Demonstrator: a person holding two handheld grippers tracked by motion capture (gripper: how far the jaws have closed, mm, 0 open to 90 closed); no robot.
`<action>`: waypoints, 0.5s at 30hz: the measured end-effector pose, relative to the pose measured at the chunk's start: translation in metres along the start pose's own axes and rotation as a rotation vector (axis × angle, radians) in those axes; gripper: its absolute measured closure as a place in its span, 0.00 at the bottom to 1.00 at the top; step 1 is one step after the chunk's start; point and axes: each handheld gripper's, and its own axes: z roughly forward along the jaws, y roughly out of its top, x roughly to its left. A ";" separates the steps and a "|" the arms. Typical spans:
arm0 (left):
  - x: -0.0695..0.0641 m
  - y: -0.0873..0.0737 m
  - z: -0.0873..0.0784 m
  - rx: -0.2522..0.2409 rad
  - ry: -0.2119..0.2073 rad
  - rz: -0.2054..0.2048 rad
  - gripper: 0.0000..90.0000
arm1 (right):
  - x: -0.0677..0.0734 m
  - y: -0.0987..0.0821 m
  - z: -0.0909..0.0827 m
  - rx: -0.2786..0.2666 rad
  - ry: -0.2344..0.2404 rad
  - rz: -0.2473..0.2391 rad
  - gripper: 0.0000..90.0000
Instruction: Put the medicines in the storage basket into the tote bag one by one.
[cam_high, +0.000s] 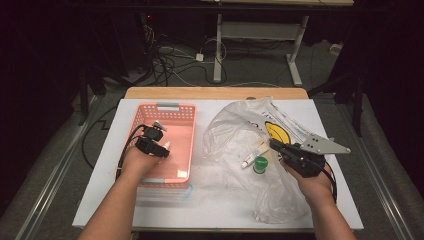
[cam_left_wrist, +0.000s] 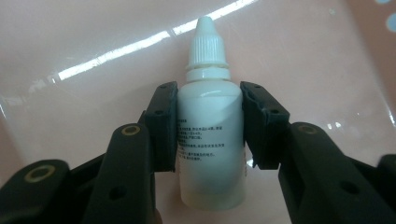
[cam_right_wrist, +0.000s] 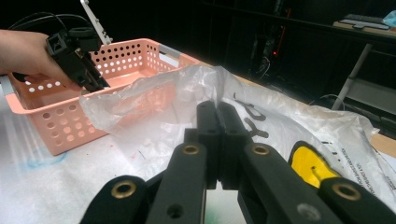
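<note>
As your left gripper (cam_left_wrist: 209, 116) hangs inside the pink basket (cam_high: 181, 112), its pads stand against both flanks of a small white dropper bottle (cam_left_wrist: 210, 135), clamped on it just below the shoulder. The bottle's ribbed cap points away from the gripper, toward the basket's glossy pink floor. No earlier moment is told here.

In your other hand, the right gripper (cam_right_wrist: 218, 135) has its jaws pressed together, and a fold of the clear plastic bag (cam_high: 235, 130) rises from between their tips; the film appears pinched there. Just to that gripper's left on the white tabletop (cam_high: 210, 200) lie a green-capped item (cam_high: 260, 164) and a slim white tube (cam_high: 252, 156), both under or on the bag's film; which, you cannot tell. Beyond the right gripper the bag spreads out, showing a yellow print (cam_right_wrist: 310, 163) with black lettering. Farther off stands the basket, with your left hand (cam_right_wrist: 28, 53) over its rim.
</note>
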 end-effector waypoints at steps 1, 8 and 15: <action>0.000 0.000 0.000 -0.002 0.001 0.002 0.64 | 0.000 0.000 0.000 0.000 -0.003 0.000 1.00; -0.001 -0.001 -0.014 -0.085 -0.005 0.010 0.65 | 0.001 0.001 -0.002 -0.003 -0.005 -0.001 1.00; -0.017 -0.007 -0.038 -0.188 -0.047 0.060 0.65 | 0.002 0.000 -0.002 -0.001 -0.001 -0.007 1.00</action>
